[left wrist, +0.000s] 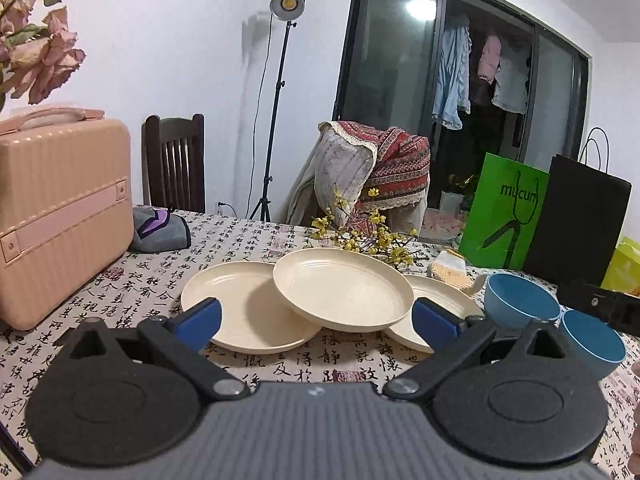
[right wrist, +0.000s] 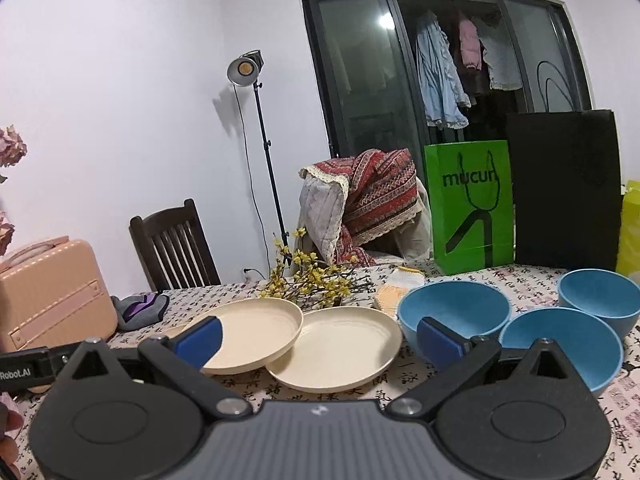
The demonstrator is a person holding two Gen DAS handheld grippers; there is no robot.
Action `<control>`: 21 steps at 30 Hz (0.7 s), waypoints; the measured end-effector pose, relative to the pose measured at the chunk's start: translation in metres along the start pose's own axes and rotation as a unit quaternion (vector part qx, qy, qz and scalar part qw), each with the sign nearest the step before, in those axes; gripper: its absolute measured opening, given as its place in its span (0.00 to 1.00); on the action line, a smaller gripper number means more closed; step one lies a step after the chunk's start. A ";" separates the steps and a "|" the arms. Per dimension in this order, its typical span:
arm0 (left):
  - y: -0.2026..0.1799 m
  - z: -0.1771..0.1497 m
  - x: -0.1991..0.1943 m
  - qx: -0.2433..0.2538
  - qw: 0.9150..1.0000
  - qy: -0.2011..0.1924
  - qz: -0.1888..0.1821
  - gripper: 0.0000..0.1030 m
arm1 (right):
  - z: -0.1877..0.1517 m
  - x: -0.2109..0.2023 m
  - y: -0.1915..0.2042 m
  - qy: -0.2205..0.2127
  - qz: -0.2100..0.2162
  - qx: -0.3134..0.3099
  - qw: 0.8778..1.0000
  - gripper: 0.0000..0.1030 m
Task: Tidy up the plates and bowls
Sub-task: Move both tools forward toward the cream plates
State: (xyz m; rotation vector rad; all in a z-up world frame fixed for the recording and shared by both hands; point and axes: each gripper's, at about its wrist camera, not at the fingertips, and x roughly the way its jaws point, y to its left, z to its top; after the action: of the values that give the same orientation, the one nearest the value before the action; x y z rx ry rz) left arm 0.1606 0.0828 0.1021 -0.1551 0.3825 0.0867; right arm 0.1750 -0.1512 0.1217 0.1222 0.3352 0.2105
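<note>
I hold my left gripper wide open above the worktop, its blue pads spread to either side of the cream plates and closed on nothing. Three plates lie ahead of it toward the middle of the worktop: a left plate flat on the calligraphy cloth, a right plate also flat, and a middle plate tilted across both, its rim resting on each of them. My right gripper is likewise wide open and empty, hovering with one pad over the plates and the other in front of the blue bowls. From that view the three bowls sit toward the right edge of the worktop: the nearest bowl by my right pad, a second bowl just beside the plates, and a third bowl farther back. Behind the plates lies a sprig of yellow flowers. A pink case stands at the left edge, and a green bag and a black bag stand at the far right corner.
</note>
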 end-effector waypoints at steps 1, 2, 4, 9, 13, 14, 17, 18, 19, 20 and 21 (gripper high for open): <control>0.000 0.001 0.003 0.000 1.000 0.002 0.001 1.00 | 0.001 0.004 0.001 0.002 0.000 0.000 1.000 1.00; 0.001 0.002 0.005 0.000 1.000 0.004 0.001 1.00 | 0.001 0.007 0.003 0.004 0.000 -0.001 1.000 1.00; 0.001 0.004 0.009 0.001 1.000 0.006 0.001 1.00 | 0.003 0.013 0.005 0.006 0.000 -0.002 1.000 1.00; 0.002 0.011 0.018 0.002 1.000 0.006 0.005 1.00 | 0.006 0.027 0.012 0.011 -0.001 -0.007 1.000 1.00; 0.004 0.016 0.022 0.000 1.000 0.003 0.007 1.00 | 0.009 0.037 0.015 0.013 -0.002 -0.009 1.000 1.00; 0.004 0.017 0.023 -0.001 1.000 0.001 0.008 1.00 | 0.010 0.039 0.016 0.014 -0.002 -0.010 1.000 1.00; 0.005 0.020 0.027 -0.005 1.000 -0.001 0.010 1.00 | 0.012 0.045 0.020 0.015 0.000 -0.012 1.000 1.00; 0.006 0.021 0.028 -0.007 1.000 -0.002 0.011 1.00 | 0.012 0.047 0.021 0.016 0.001 -0.012 1.000 1.00; 0.006 0.022 0.029 -0.009 1.000 -0.002 0.011 1.00 | 0.012 0.049 0.022 0.017 0.002 -0.012 1.000 1.00; 0.006 0.022 0.030 -0.010 1.000 -0.003 0.011 1.00 | 0.012 0.051 0.023 0.017 0.003 -0.011 1.000 1.00; 0.006 0.022 0.031 -0.010 1.000 -0.002 0.011 1.00 | 0.012 0.052 0.024 0.018 0.005 -0.011 1.000 1.00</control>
State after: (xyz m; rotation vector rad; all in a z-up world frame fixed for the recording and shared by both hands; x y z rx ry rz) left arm 0.1965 0.0945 0.1098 -0.1713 0.3787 0.1130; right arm 0.2229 -0.1170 0.1197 0.0978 0.3681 0.2257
